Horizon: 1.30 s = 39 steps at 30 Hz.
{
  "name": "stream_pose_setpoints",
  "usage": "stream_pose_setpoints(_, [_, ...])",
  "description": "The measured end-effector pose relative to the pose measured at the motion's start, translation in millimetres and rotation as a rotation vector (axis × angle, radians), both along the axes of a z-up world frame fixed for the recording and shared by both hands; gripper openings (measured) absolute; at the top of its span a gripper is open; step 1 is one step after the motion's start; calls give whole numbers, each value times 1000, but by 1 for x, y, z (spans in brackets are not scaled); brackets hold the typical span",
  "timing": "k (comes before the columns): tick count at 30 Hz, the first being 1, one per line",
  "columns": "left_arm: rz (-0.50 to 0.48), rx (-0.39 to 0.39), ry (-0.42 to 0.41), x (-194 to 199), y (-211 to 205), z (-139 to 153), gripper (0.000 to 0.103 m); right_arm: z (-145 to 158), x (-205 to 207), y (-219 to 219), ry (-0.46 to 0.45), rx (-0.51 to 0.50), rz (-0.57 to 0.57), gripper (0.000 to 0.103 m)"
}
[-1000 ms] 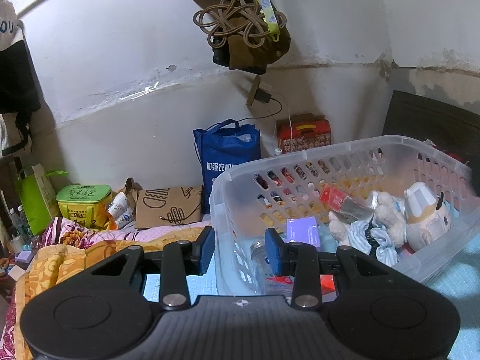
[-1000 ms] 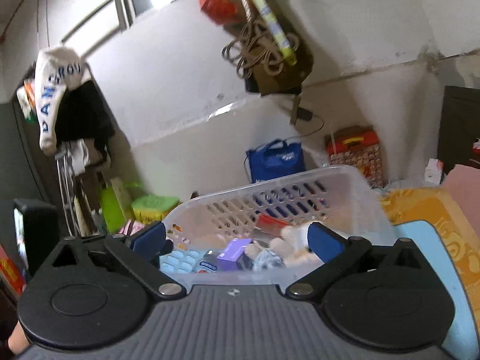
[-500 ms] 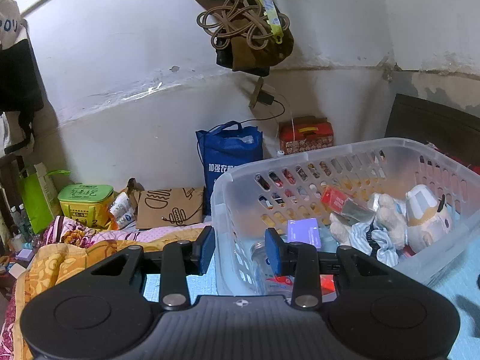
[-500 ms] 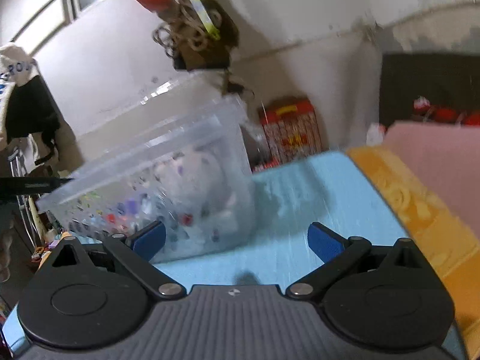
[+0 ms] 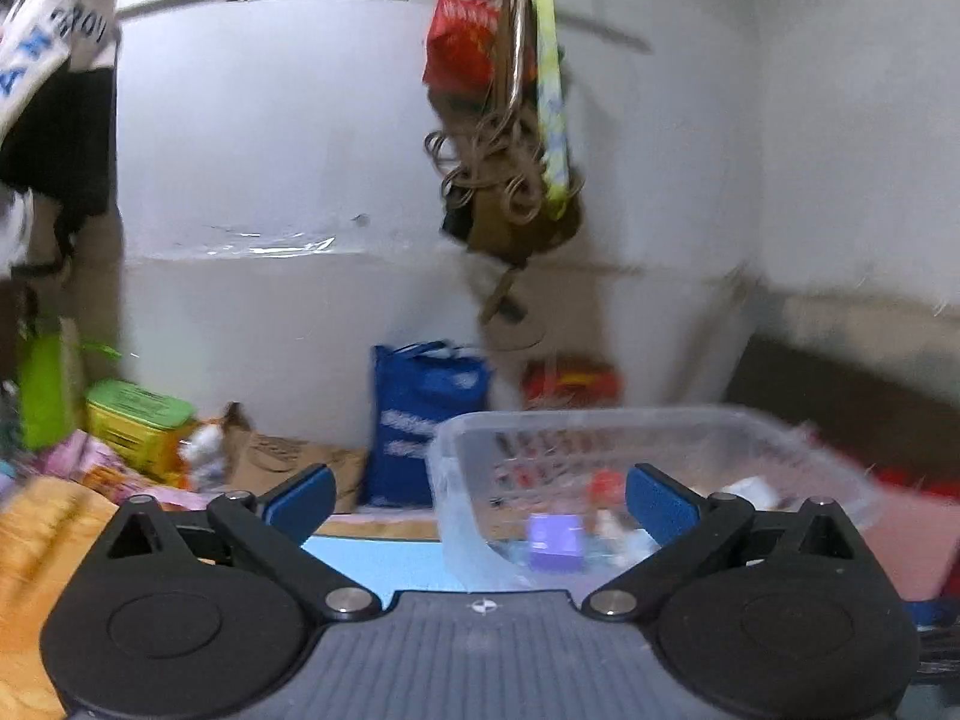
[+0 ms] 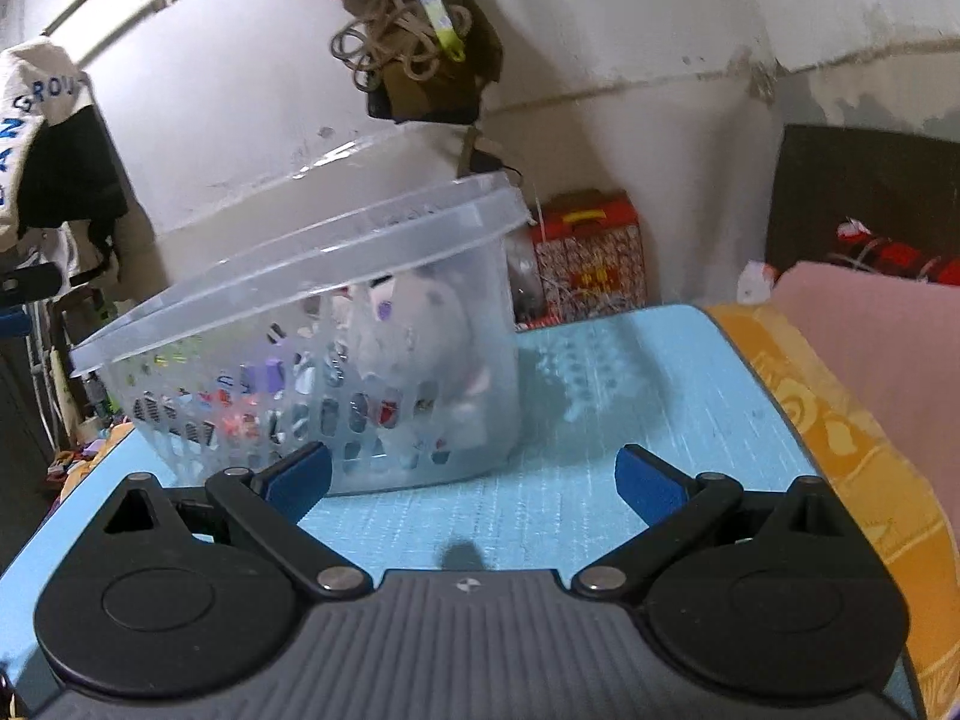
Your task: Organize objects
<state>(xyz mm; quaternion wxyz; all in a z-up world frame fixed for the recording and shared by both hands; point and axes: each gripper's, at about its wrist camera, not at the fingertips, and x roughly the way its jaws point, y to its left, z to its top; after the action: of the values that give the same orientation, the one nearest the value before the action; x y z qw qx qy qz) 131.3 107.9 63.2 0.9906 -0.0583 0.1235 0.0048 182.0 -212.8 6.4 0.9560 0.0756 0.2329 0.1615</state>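
- Left gripper point(image 5: 480, 495): jaws are being held spread wide, nothing between the pads; it is sitting above and just short of the basket point(image 5: 600, 420), near its left corner.
- Right gripper point(image 6: 471, 480): jaws are likewise being held released and empty, low over the blue mat point(image 6: 600, 420), just beside the basket's point(image 6: 336, 258) near wall.
- Basket: one, translucent plastic with slotted sides, is resting on the blue mat; it is tilted in the right view.
- Open room: bare mat is being seen to the right of the basket, bounded by the mat's dark edge and an orange patterned blanket point(image 6: 840, 432); a pink fabric point(image 6: 888, 348) is lying beyond that.
- Contents being counted: one white plush toy point(image 6: 414, 342) pressed against the right end wall, one purple box point(image 5: 555, 540); the other small items are too blurred to count.
- Writing: "GROU" is readable on the white garment point(image 6: 42, 96) hanging at left; white print on the blue bag point(image 5: 420, 414) is being blurred out by motion; the red carton's point(image 6: 591, 258) label is unreadable.
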Motion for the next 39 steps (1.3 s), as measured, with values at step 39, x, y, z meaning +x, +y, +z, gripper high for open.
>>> stream_pose_setpoints(39, [-27, 85, 280, 23, -55, 34, 103, 112, 21, 33, 34, -222, -120, 103])
